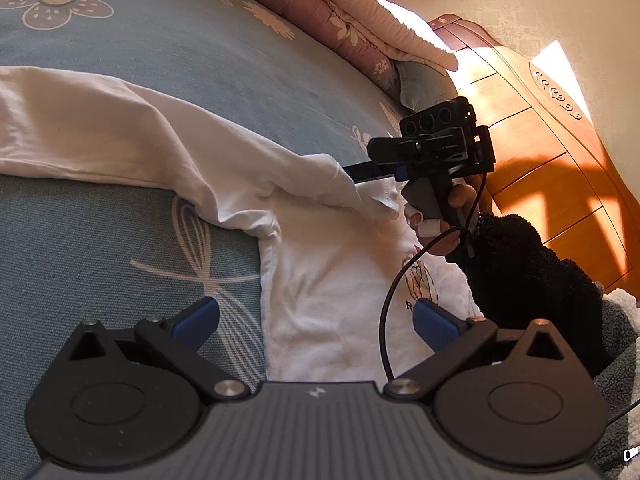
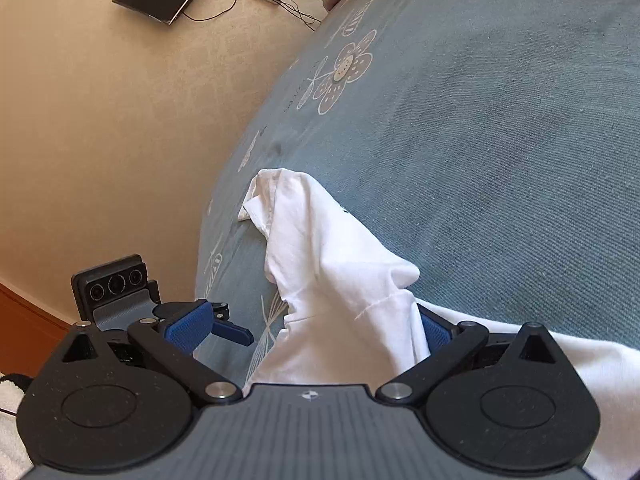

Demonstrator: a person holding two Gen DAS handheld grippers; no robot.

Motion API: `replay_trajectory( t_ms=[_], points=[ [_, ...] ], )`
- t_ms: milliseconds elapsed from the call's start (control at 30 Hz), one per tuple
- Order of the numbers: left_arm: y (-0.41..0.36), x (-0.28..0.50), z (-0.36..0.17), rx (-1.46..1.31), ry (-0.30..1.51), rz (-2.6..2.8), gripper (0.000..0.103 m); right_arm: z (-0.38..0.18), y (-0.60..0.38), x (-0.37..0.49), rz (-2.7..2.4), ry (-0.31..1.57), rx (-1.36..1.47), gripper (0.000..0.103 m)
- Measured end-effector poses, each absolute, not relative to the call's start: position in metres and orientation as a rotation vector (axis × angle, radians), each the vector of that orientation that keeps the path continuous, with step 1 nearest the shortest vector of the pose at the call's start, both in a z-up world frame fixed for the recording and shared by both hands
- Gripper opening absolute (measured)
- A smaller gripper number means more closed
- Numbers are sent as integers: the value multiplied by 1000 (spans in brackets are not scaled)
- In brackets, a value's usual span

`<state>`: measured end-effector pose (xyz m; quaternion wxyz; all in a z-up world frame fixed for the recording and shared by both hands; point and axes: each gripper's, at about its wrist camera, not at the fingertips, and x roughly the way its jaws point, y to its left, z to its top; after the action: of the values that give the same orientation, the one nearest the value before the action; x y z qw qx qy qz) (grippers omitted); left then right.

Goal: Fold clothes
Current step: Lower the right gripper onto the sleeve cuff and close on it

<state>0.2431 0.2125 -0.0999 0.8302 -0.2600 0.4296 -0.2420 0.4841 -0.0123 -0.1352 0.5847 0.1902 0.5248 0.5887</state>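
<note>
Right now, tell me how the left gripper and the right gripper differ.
The left gripper hovers open over the white shirt, nothing between its fingers; the right gripper, also open, has shirt fabric bunched between its fingers. The left points at the shirt's body, the right at a sleeve. Both have blue pads.

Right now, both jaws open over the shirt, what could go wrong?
1. The right gripper has its jaws wide with white shirt cloth bunched between them; closing may pinch several layers and likely drag the fold crooked.
2. The black cable hangs over the shirt near the left gripper; it might snag.
3. The sleeve lies near the bed's edge; a tug could pull it off.
</note>
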Motion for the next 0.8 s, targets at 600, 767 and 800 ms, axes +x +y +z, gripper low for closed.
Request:
replay_trajectory(
  t_ms=[600, 767, 800],
  points=[
    [225, 237, -114, -588, 894, -506, 102, -139, -30, 507, 1367, 1186, 674, 101],
    [226, 237, -114, -594, 892, -509, 102, -132, -19, 506, 1360, 1187, 560, 63],
    [226, 237, -115, -593, 892, -510, 102, -132, -16, 505, 1349, 1206, 519, 59]
  ],
)
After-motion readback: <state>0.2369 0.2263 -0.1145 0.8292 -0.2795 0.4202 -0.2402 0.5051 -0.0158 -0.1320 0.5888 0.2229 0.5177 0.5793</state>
